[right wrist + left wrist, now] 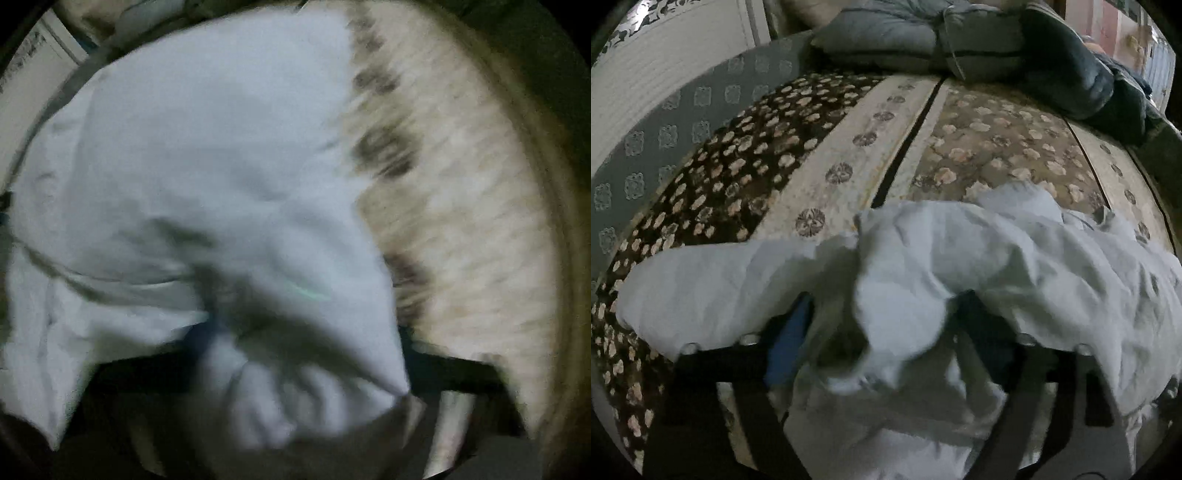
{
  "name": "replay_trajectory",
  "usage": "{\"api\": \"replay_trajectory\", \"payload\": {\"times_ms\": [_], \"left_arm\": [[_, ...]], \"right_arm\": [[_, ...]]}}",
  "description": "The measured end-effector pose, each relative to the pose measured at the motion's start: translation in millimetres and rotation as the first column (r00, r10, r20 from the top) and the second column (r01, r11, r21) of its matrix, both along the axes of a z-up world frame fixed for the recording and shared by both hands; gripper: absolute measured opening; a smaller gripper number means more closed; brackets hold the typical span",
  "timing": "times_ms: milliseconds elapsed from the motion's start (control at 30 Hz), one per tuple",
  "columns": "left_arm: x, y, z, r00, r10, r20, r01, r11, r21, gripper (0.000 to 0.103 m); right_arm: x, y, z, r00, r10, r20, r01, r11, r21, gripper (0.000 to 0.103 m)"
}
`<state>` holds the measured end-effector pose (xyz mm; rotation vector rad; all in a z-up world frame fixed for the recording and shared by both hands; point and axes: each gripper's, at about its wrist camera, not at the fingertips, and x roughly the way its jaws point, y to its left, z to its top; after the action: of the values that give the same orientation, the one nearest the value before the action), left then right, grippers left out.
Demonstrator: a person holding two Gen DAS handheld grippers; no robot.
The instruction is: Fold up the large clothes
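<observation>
A large white garment [960,251] lies crumpled on a patterned bedspread [849,155]. In the left wrist view my left gripper [882,343] is shut on a bunched fold of the garment, and cloth drapes over both fingers, hiding their tips. In the right wrist view, which is motion-blurred, the same white garment [207,155] fills most of the frame. My right gripper [295,373] is shut on a gathered bunch of it, with cloth covering the fingers.
Grey pillows [916,33] and a dark cushion [1067,66] lie at the far end of the bed. A white wall or headboard [665,66] stands at the left. The cream bedspread [461,184] shows to the right of the garment.
</observation>
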<state>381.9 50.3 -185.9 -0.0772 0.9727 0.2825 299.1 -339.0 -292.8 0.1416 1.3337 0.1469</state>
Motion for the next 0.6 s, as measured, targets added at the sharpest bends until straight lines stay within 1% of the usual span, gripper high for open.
{"api": "replay_trajectory", "payload": {"times_ms": [33,67,100,133,167,200,267,300,333,367,433,500,567,600], "left_arm": [[2.3,-3.5,1.5,1.0,-0.001,0.004,0.001,1.0,-0.005,0.09],[0.2,-1.8,1.8,1.0,-0.006,0.008,0.006,1.0,-0.021,0.09],[0.0,-3.4,4.3,1.0,-0.004,0.011,0.004,0.999,-0.043,0.09],[0.3,-4.3,7.5,1.0,-0.003,0.02,0.004,0.998,-0.07,0.09],[-0.4,-12.3,8.6,0.999,-0.006,0.034,0.009,0.996,-0.09,0.09],[-0.7,-18.6,12.7,0.998,-0.014,0.056,0.02,0.994,-0.108,0.09],[0.4,-30.9,19.2,0.996,-0.046,0.076,0.054,0.992,-0.111,0.092],[1.3,-41.1,20.8,0.994,-0.077,0.078,0.084,0.992,-0.096,0.093],[1.6,-49.7,20.6,0.993,-0.096,0.075,0.102,0.992,-0.077,0.093],[1.1,-55.7,19.4,0.991,-0.109,0.075,0.115,0.991,-0.069,0.093],[-0.5,-67.7,11.7,0.988,-0.149,0.05,0.151,0.988,-0.044,0.093],[-6.6,-69.4,6.6,0.985,-0.168,0.032,0.169,0.985,-0.025,0.093],[-11.8,-62.8,2.8,0.987,-0.158,0.004,0.158,0.987,-0.001,0.093],[-17.4,-54.3,2.0,0.989,-0.148,0.001,0.148,0.989,-0.005,0.093]], "right_arm": [[-0.9,1.1,5.8,1.0,0.011,0.018,-0.012,0.999,0.032,0.016],[-2.4,-3.4,15.3,0.999,-0.014,0.044,0.011,0.998,0.059,0.012],[-6.4,-15.1,32.8,0.992,-0.072,0.103,0.067,0.996,0.057,0.008],[-12.9,-29.9,52.9,0.975,-0.142,0.171,0.135,0.989,0.055,0.005],[-17.9,-38.9,65.7,0.962,-0.183,0.205,0.176,0.983,0.053,0.004],[-26.0,-46.7,82.9,0.944,-0.209,0.256,0.21,0.978,0.024,0.004],[-34.8,-48.3,93.7,0.933,-0.19,0.305,0.219,0.974,-0.062,0.003],[-39.7,-61.0,92.4,0.924,-0.236,0.302,0.267,0.961,-0.066,0.003],[-43.5,-76.9,87.1,0.915,-0.289,0.282,0.313,0.949,-0.043,0.004],[-48.3,-91.3,80.5,0.908,-0.326,0.265,0.35,0.935,-0.049,0.004],[-54.4,-108.9,68.3,0.903,-0.355,0.242,0.384,0.919,-0.087,0.004],[-60.1,-124.6,55.4,0.896,-0.389,0.216,0.417,0.904,-0.099,0.005],[-61.1,-129.6,54.1,0.89,-0.392,0.231,0.426,0.897,-0.117,0.013],[-60.4,-128.9,53.1,0.896,-0.391,0.21,0.423,0.896,-0.136,0.025]]}}
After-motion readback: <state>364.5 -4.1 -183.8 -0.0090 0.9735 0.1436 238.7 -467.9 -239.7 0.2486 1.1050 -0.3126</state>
